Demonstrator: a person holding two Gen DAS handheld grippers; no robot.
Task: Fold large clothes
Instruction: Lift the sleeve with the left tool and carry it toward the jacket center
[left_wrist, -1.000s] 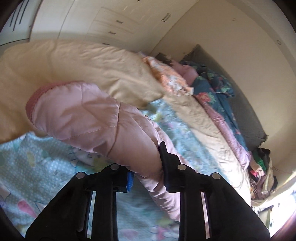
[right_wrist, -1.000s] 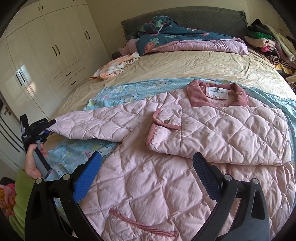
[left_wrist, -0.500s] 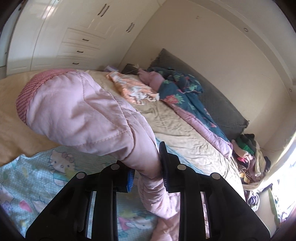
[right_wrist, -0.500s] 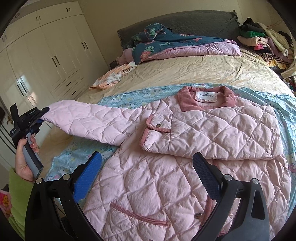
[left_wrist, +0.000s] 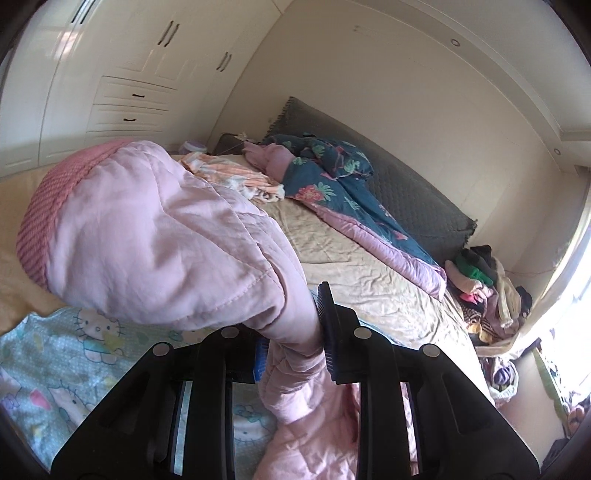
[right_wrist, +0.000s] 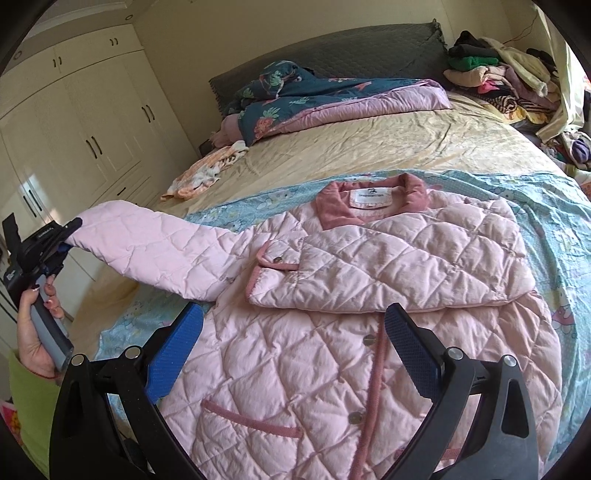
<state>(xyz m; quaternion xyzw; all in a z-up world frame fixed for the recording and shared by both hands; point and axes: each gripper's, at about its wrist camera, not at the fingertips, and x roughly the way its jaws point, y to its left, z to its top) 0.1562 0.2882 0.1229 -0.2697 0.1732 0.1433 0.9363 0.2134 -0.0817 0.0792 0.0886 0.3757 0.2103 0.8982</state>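
1. Bedroom with cream wardrobes, and a wide bed (right_wrist: 369, 155) under a beige sheet; a pale blue cartoon-print cloth (right_wrist: 554, 236) is spread across the near end, and on it lies the quilted pink padded jacket (right_wrist: 332, 350), collar away from the right fingers.
2. Far sleeve already folded across the chest, cuff pointing toward the left side.
3. Now the key relation: the other pink quilted sleeve (right_wrist: 155, 251) runs out sideways from the shoulder, long axis straight toward the left gripper (left_wrist: 291, 332), lifted clear of the bed.
4. Left gripper is closed tight on that sleeve just behind the ribbed darker-pink cuff (left_wrist: 48, 206), which flops forward beyond the fingertips; how deep the bite goes is hard to judge, fabric hides it.
5. Left hand (right_wrist: 37, 332) holds its handle upright, off the bed's edge, well to the left of the jacket body.
6. Right gripper (right_wrist: 295, 350) hovers over the jacket's lower front, jaws spread wide, nothing between them, fingers aimed at the collar.
7. Left is plainly the working hand; the fold looks to need that sleeve carried across toward the chest.
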